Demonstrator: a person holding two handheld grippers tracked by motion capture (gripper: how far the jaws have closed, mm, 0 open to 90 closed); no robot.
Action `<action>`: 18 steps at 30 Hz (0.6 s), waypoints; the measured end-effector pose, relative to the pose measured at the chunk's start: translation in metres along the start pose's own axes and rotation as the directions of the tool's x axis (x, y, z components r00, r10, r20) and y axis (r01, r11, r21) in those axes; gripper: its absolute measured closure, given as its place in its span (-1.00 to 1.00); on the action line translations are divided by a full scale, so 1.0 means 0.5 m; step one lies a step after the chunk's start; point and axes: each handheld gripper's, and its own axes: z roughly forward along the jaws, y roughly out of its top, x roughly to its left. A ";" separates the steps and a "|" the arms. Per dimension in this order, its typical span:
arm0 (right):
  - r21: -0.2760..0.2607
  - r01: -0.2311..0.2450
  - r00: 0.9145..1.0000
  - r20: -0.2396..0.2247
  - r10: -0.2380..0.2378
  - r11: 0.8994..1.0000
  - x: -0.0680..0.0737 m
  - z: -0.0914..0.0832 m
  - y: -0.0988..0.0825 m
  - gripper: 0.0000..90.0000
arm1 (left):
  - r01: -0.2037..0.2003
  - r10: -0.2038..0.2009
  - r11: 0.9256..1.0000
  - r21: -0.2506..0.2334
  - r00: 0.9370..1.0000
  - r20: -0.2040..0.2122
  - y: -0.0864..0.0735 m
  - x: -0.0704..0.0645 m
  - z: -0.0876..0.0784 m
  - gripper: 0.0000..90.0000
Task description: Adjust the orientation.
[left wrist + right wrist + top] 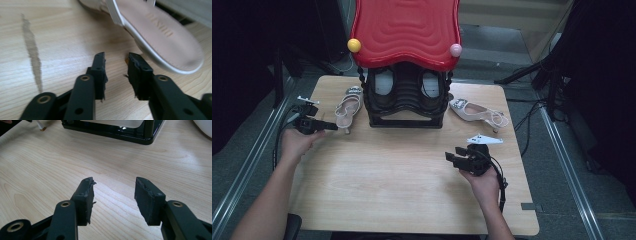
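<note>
Left gripper view: parted left tool (116, 58) beside sandal (160, 32).

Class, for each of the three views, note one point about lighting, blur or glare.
High view: the lit table sits amid dark surroundings. Left gripper view: the pale shoe is softly blurred, its insole lettering barely legible. Right gripper view: a glare patch whitens the wood near the black rack base.

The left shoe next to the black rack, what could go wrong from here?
1. The left claw stands open with nothing between its jaws, close to the heel end of the left shoe; a push could slide it rather than grip it.
2. That shoe lies close beside the black rack, so moving it may knock the rack.
</note>
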 end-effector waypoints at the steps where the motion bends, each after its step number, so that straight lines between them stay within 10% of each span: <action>1: 0.002 0.000 1.000 0.000 0.000 1.000 0.000 0.001 0.000 0.13 | -0.009 0.009 1.000 0.000 1.000 -0.015 0.002 -0.002 -0.004 0.38; 18: 0.008 -0.005 1.000 0.002 0.005 1.000 0.000 0.002 -0.001 0.12 | 0.025 -0.026 0.999 -0.047 0.999 -0.025 0.047 -0.006 -0.055 0.08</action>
